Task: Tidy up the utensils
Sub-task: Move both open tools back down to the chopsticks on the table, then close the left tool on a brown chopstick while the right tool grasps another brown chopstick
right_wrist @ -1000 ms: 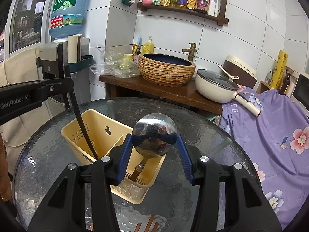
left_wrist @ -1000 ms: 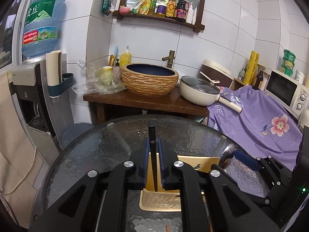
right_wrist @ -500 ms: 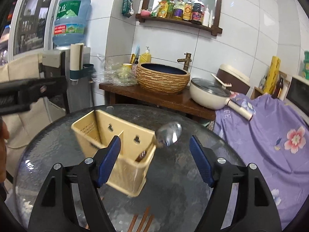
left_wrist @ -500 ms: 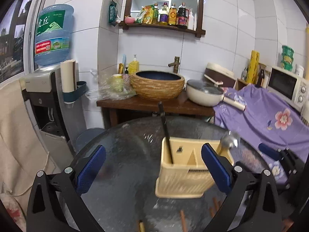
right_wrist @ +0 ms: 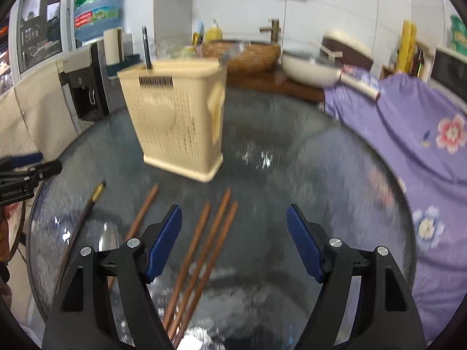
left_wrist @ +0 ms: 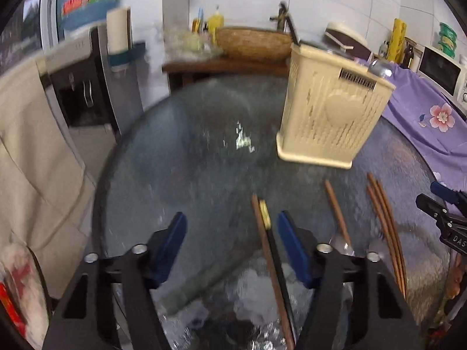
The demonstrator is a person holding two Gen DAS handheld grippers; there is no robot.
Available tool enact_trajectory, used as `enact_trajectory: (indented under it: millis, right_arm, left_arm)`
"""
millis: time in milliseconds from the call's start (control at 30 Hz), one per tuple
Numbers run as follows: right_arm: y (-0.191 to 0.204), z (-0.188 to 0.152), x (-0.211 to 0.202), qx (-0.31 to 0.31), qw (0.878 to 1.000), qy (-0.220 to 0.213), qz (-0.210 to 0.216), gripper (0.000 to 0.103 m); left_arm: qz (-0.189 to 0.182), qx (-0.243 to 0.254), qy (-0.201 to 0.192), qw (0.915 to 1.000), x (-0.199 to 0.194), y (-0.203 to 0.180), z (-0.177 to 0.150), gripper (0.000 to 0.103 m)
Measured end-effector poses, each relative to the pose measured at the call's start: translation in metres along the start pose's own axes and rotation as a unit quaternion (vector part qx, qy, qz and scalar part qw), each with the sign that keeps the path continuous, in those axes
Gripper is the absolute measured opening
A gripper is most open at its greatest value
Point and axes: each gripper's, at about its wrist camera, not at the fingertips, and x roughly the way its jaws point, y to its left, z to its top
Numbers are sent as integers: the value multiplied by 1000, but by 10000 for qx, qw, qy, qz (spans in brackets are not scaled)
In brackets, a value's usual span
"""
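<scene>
Utensils lie loose on the round glass table (left_wrist: 181,157) in front of both my tongs, and two more stand in the cream slotted holder (right_wrist: 178,122) farther out on the glass. My left tongs (left_wrist: 232,243) are spread, with nothing pinched; their jaws have just been closing in from a wider spread. A brown chopstick (left_wrist: 264,248) and a dark chopstick with a gold tip (left_wrist: 267,221) lie side by side on the glass between the blue pads, close to the right pad, though I cannot tell whether they touch it. Just to the right of those tongs lies a single brown chopstick (left_wrist: 335,211), and farther right a bundle of three (left_wrist: 385,221). My right tongs (right_wrist: 233,242) are also spread and empty, their jaws having just closed a little. The three chopsticks (right_wrist: 204,245) run along the glass between the pads, nearer the left one. Beyond the left pad lie the single brown stick (right_wrist: 144,207) and the gold-tipped one (right_wrist: 90,204). The holder stands upright ahead and to the left of my right tongs, a dark handle (right_wrist: 146,48) sticking up from its far left corner; from my left tongs it sits ahead and to the right, a shiny spoon bowl (left_wrist: 379,68) showing above its right corner.
</scene>
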Motion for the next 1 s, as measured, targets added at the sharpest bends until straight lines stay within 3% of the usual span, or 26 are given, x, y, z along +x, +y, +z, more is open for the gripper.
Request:
enact_trajectory:
  millis: [133, 400, 1000]
  right_arm:
    - [-1, -20, 13, 86, 9992, 358, 156, 61]
    - [2, -27, 32, 193, 9974, 680, 163, 45]
    - [11, -24, 52, 302, 9938, 1075, -20, 34]
  left_arm:
    - [-123, -38, 298, 9995, 12, 3, -17, 38]
    - [-225, 37, 481, 9986, 25, -2, -24, 22]
    - [-366, 114, 549, 9978, 33, -16, -23, 19]
